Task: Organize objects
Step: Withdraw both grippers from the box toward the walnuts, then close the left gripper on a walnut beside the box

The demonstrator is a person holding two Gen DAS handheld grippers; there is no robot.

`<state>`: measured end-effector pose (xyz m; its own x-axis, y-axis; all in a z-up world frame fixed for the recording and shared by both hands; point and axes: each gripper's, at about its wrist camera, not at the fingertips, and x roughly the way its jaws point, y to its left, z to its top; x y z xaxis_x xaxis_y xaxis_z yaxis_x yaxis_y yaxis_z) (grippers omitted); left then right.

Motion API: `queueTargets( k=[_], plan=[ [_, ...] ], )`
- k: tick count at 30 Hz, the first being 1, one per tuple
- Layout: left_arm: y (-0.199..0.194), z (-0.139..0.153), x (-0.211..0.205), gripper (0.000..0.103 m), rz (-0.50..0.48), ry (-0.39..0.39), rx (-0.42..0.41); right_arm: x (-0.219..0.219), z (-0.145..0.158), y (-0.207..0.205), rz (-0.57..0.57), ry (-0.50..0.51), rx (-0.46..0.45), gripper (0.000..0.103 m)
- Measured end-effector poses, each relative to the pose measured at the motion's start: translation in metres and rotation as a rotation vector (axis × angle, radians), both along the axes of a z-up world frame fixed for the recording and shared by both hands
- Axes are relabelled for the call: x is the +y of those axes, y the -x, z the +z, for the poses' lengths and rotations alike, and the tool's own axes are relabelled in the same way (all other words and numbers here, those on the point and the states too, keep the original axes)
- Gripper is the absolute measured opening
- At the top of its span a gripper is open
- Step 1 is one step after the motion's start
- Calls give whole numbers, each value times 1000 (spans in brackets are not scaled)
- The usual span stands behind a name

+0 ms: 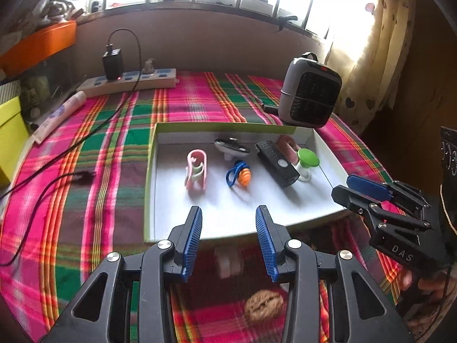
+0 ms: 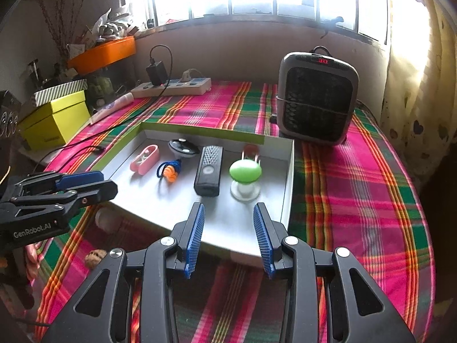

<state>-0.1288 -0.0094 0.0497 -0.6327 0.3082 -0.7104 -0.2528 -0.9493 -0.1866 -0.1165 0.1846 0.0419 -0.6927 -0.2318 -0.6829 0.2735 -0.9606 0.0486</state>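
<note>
A shallow white tray with a green rim [image 1: 151, 154] [image 2: 290, 177] sits on the plaid cloth. It holds a pink clip [image 1: 195, 173] [image 2: 144, 159], an orange toy on a blue cord [image 1: 240, 174] [image 2: 168, 171], a black remote [image 1: 275, 163] [image 2: 209, 170], a green-topped white piece [image 1: 307, 161] [image 2: 245, 175] and a black-and-white device [image 1: 231, 147] [image 2: 182, 147]. A walnut [image 1: 264, 304] [image 2: 95, 258] and a blurred pale object [image 1: 228, 263] lie on the cloth before the tray. My left gripper [image 1: 228, 240] [image 2: 85, 185] is open and empty above them. My right gripper [image 2: 228, 240] [image 1: 354, 188] is open and empty over the tray's near right corner.
A grey heater [image 1: 310, 91] [image 2: 317, 98] stands behind the tray on the right. A power strip with a charger [image 1: 128, 81] [image 2: 171, 87] and black cables [image 1: 71, 145] lie at the back left, beside a pink tube [image 1: 58, 117] and a yellow box [image 2: 54, 120].
</note>
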Motion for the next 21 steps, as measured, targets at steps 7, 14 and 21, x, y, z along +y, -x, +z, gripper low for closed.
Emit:
queueTargets(
  k=[7,14,21],
  plan=[
    [-23,4,-11,37,4,-26,22,0,0,-15,11,20,3,37],
    [-42,1,-13,37,-24,-26,12,-5,2,-26,33,36,13,37],
    [-56,-14,-4,37,-76,-18,-32,-7,-1,-35,41,49,5,37]
  ],
)
